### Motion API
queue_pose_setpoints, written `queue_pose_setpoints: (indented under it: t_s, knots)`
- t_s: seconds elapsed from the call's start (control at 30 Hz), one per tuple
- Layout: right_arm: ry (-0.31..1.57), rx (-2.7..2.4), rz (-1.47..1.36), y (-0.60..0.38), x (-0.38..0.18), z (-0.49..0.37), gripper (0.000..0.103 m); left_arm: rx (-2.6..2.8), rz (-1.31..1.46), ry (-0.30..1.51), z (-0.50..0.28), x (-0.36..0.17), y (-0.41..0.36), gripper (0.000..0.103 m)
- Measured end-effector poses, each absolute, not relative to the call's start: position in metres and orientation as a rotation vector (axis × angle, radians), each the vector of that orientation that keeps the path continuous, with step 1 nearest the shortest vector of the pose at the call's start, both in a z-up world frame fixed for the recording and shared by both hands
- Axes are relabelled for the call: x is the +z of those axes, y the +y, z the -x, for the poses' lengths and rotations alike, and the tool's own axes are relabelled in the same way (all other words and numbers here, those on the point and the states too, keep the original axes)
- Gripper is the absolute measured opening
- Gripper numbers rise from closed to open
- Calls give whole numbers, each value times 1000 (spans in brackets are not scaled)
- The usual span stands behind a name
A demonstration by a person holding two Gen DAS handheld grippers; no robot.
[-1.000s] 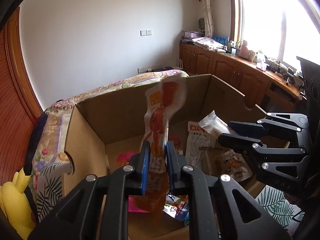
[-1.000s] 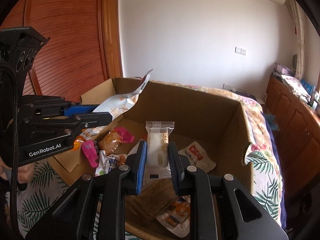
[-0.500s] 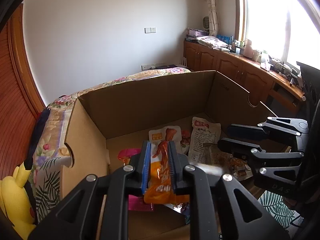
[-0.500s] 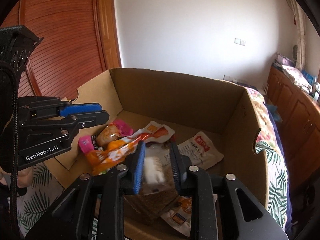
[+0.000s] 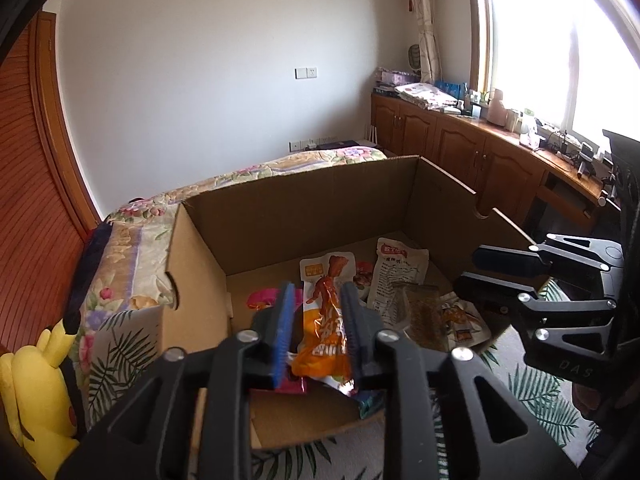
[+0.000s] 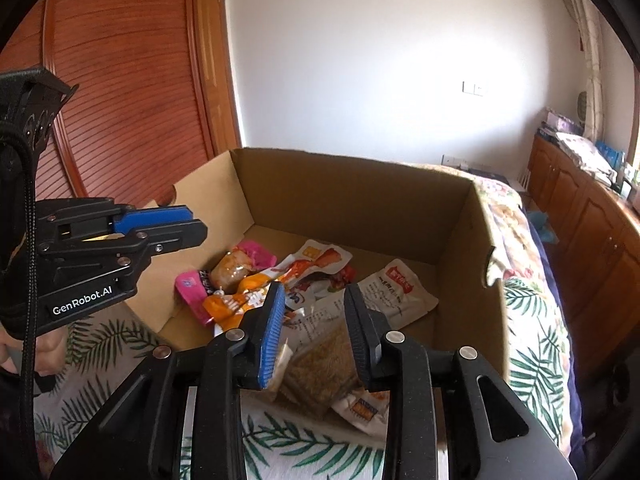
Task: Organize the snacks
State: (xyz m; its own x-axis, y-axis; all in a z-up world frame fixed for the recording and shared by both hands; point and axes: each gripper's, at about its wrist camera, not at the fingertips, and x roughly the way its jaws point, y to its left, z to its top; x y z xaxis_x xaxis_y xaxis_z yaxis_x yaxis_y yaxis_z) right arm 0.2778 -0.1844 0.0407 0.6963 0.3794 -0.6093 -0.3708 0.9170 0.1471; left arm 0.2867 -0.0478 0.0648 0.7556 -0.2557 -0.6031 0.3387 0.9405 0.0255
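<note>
place: home bedroom | evidence: floral bed (image 5: 256,172), wooden cabinets (image 5: 460,148), window (image 5: 560,40)

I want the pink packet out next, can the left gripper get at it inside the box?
Probably yes. The pink packet lies uncovered near the cardboard box's open top, below the left gripper; its jaws are opening, nothing gripped.

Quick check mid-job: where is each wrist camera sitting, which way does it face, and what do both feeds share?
Left wrist: behind the left tongs, angled down into the cardboard box; right tongs at right.
Right wrist: behind the right tongs, angled down into the box; left tongs and a hand at left.
Shared: box, orange packet, white packet, both tongs opening, empty.
</note>
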Motion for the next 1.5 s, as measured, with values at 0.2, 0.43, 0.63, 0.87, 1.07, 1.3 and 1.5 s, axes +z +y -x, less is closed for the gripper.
queue_pose_setpoints:
  t_s: [0.2,0.43,0.63,0.87,1.07,1.3,1.5]
  knots:
    - [660,409,-32,-189,51,-251,32,-300,-157,616,-259,76,-46,38]
    - [629,387,-51,-196,65,-217,39,-279,-160,583,-223,92,-43,44]
    - [595,351,-39,-199,80,-189,45,-255,-167,546,-195,105,-40,51]
    - [557,321,-44,-204,95,-162,56,-230,-135,484,-164,118,-33,72]
    - [531,277,-45,-208,103,-144,74,-204,-137,460,-144,120,-31,82]
    - [515,259,-53,-210,110,-126,87,-202,-108,444,-123,119,-26,99]
    - [502,239,-50,-207,113,-114,99,-187,-93,432,-103,118,-22,101]
